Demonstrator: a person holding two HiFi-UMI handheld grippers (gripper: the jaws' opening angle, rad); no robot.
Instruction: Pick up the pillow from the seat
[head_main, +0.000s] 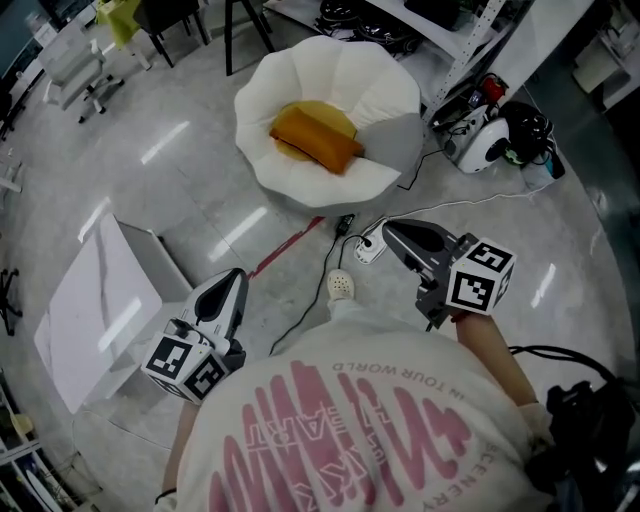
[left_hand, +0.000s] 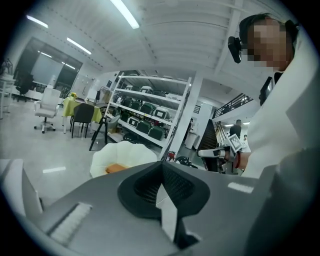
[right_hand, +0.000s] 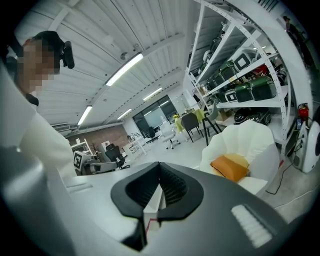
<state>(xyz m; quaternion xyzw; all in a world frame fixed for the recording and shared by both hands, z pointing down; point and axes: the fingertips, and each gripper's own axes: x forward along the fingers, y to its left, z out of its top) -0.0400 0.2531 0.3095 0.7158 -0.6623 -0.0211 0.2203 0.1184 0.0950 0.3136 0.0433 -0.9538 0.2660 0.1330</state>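
**Glossy floor, petal seat, both claws closed and empty**

Polished grey floor (head_main: 190, 160) fills the head view, glossy enough to mirror the ceiling lights in streaks. On it stands the seat (head_main: 330, 60), a soft white tub whose padded rim is scalloped like petals. In its hollow lies the pillow (head_main: 316, 140), a plump orange oblong with rounded edges, resting slantwise on a paler yellow round cushion (head_main: 330, 112).

The left claw (head_main: 236, 277) and the right claw (head_main: 392, 231) are hard grey shells with black ribbed pads. Each gripper view shows the pads pressed together with nothing between them. Each claw carries a white cube with black square markers.

The pillow is ahead of both claws and well apart from them, roughly between the lines they point along. It sits left of the left claw's tip in its own view, and right of the right claw's tip.

Between the claws and the seat the floor holds a red strip (head_main: 286, 250), black cables (head_main: 300, 320) and a white power strip (head_main: 368, 246). A pale shoe (head_main: 341, 286) shows just behind these. A white boxy panel (head_main: 100, 300) stands left of the left claw. Beyond the right claw lies white and black rounded gear (head_main: 487, 140). Metal shelving (left_hand: 150, 112) rises behind the seat.
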